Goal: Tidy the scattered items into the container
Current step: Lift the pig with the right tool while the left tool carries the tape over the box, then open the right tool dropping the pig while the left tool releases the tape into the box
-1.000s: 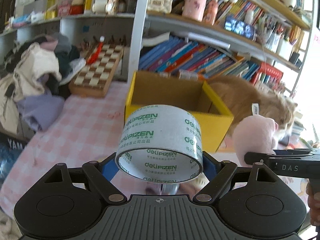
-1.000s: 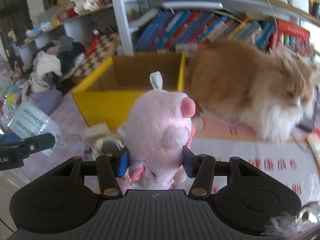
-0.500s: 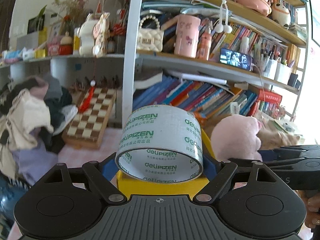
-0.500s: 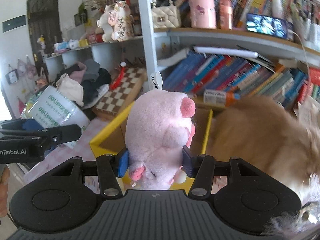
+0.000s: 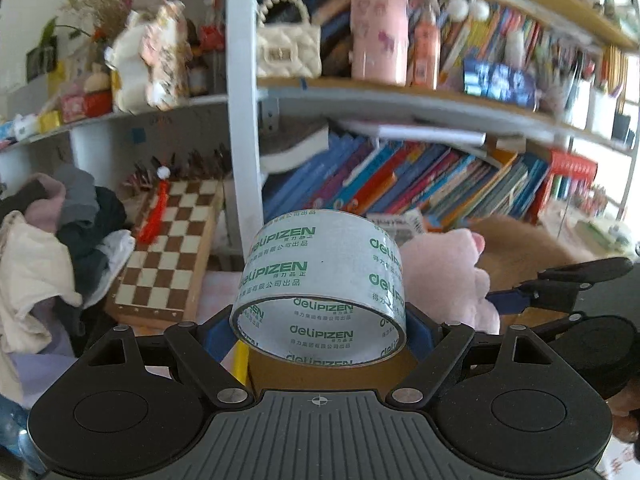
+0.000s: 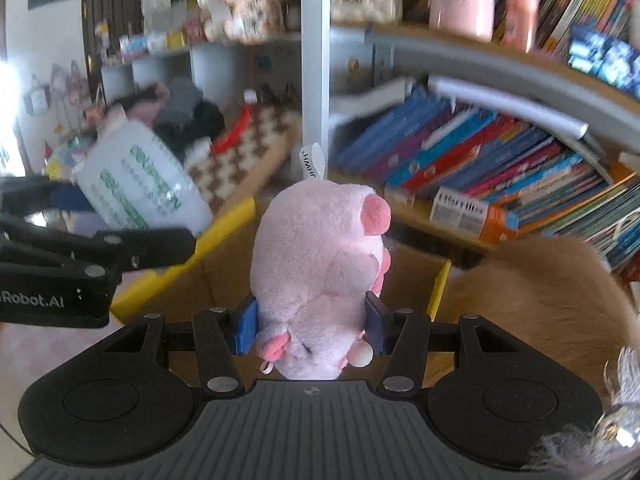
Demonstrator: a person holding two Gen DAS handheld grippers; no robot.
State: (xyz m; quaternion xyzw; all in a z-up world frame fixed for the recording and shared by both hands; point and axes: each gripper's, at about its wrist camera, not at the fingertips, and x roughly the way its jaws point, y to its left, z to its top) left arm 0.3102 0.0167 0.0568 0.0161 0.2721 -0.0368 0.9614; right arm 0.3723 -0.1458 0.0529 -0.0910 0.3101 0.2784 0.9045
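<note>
The roll of tape (image 5: 320, 280) sits clamped between the blue pads of the left gripper (image 5: 319, 330), squeezed across its outer wall with its open core facing the camera — a hold that keeps the ring from rolling while it is carried. Green print repeats around it: "deliPIZEN", with a line of Chinese characters beneath. The pink plush toy (image 6: 320, 272) is pinched at its lower body by the right gripper (image 6: 311, 326), its fingers closed into the soft stuffing so the head stands up clear of them; a white loop tag on top reads "JHWH". Both items hang in the air just over the yellow cardboard box (image 6: 224, 224), the tape at its near-left rim and the plush above its open brown interior, which looks like the approach to dropping them in. In the right wrist view the left gripper's body shows "Robot.AI". An orange long-haired cat (image 6: 540, 292) lies just beside the box's right wall — a release should probably stay well inside the rim. Behind stand shelves of books (image 5: 420, 184) and a chessboard (image 5: 168, 240), their titles too blurred to read.
</note>
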